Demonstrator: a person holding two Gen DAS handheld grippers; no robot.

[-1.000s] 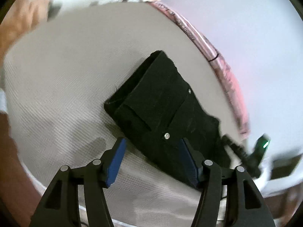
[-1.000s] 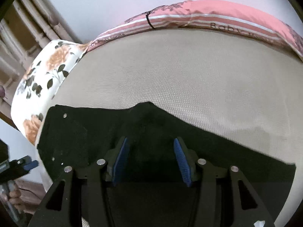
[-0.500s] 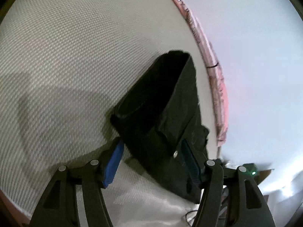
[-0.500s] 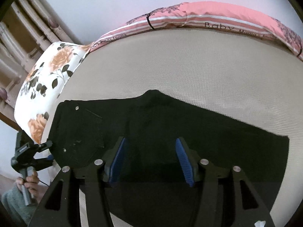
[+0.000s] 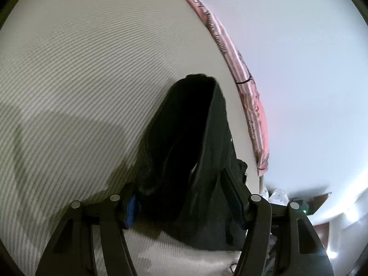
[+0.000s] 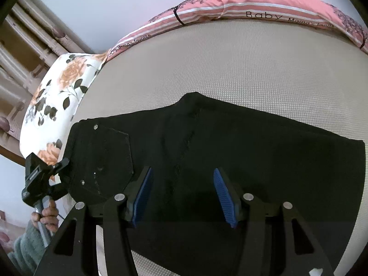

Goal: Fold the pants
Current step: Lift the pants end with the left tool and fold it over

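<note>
Black pants (image 6: 230, 142) lie flat on a beige mattress (image 6: 230, 64), waistband to the left, legs folded together to the right. My right gripper (image 6: 182, 191) is open and hovers over the middle of the pants. My left gripper (image 5: 181, 197) is open with the waistband end of the pants (image 5: 191, 149) between its fingers; its right finger is partly hidden by cloth. In the right wrist view the left gripper (image 6: 55, 174) sits at the waistband's left edge, held by a hand.
A pink striped bolster (image 6: 253, 9) runs along the far edge of the mattress by a white wall. A floral pillow (image 6: 59, 92) lies at the left end. Wooden bed rails (image 6: 23, 46) stand beyond it.
My left gripper has moved in low over the waistband end, so the cloth now sits between its fingers. My right gripper has drawn back slightly, showing more of the pants.
</note>
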